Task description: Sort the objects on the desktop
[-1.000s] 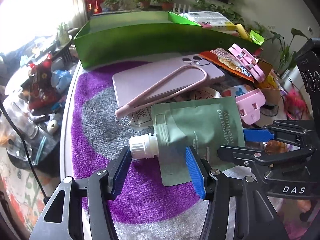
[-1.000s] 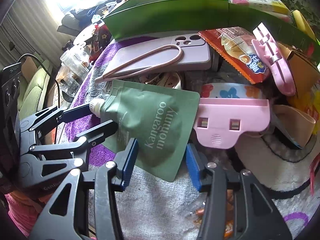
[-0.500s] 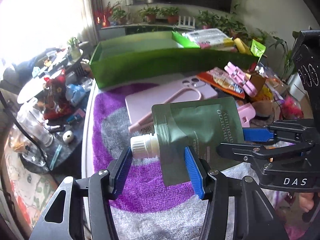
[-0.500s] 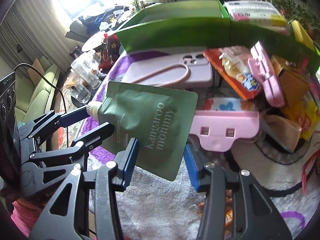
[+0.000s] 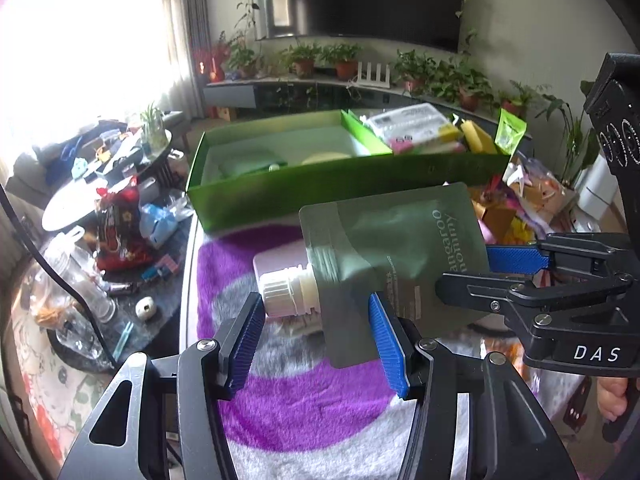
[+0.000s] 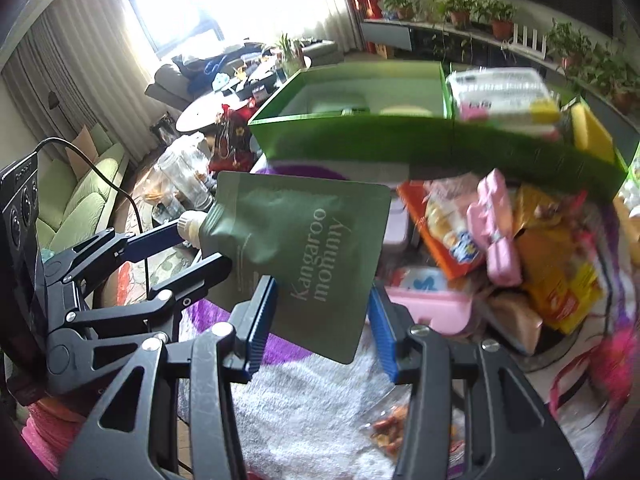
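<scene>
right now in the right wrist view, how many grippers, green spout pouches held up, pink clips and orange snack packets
grippers: 2, left gripper and right gripper
green spout pouch: 1
pink clips: 2
orange snack packet: 1
total: 6

Bright window (image 6: 192,4), beige curtains (image 6: 80,60), green sofa (image 6: 80,196), potted plants (image 5: 336,58).

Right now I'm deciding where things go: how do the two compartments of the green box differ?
The left compartment is wide and mostly bare, with only a pale green item and a yellowish disc low on its floor. The right compartment is narrower and piled above its rim with a white packet and a yellow block. Both share the green box's walls and one divider.
</scene>
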{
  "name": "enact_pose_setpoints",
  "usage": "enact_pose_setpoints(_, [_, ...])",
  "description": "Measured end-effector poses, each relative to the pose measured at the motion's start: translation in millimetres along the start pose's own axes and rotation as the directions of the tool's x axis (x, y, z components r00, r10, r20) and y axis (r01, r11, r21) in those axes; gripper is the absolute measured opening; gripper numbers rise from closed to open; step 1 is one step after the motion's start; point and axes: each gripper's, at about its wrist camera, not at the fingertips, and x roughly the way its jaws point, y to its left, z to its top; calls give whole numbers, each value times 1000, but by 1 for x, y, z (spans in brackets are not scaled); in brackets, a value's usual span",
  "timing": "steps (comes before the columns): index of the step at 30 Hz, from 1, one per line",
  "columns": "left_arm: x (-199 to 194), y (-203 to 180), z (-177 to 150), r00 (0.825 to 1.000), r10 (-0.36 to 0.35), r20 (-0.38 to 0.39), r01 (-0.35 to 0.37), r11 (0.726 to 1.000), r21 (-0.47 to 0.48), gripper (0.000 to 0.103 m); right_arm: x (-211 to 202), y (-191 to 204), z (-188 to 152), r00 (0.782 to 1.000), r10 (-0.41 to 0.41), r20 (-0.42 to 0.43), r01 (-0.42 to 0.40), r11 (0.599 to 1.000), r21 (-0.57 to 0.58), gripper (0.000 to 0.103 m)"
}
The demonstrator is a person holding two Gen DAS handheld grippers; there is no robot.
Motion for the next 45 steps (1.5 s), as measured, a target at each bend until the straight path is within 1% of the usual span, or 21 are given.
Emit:
enact_pose_setpoints(7, [3, -2, 18, 1000, 3, 29, -3, 1000, -10, 54, -9, -10, 22, 999, -11, 52, 13, 1000, -27, 48])
enact_pose_setpoints(14, [4, 0, 41, 998, 17, 67, -16, 1000, -21, 54, -8, -19, 43, 998, -1, 69, 4, 999, -35, 47])
enact_pose_setpoints(26, [18, 6, 69, 997, 28, 77, -26, 999, -31, 54, -3, -27, 75, 996, 2, 91, 3, 998, -57, 47])
enact_pose_setpoints(33, [24, 10, 97, 995, 36, 90, -33, 999, -36, 54, -4, -35, 101, 995, 14, 101, -8, 998, -66, 48])
enact_pose_setpoints(38, [29, 13, 116, 993, 48, 105, -45, 998, -34, 54, -4, -38, 120, 993, 5, 117, 4, 997, -79, 48])
enact_pose_setpoints(45, [41, 14, 133, 992, 58, 112, -55, 998, -32, 54, 5, -49, 140, 993, 9, 119, 0, 997, -80, 48])
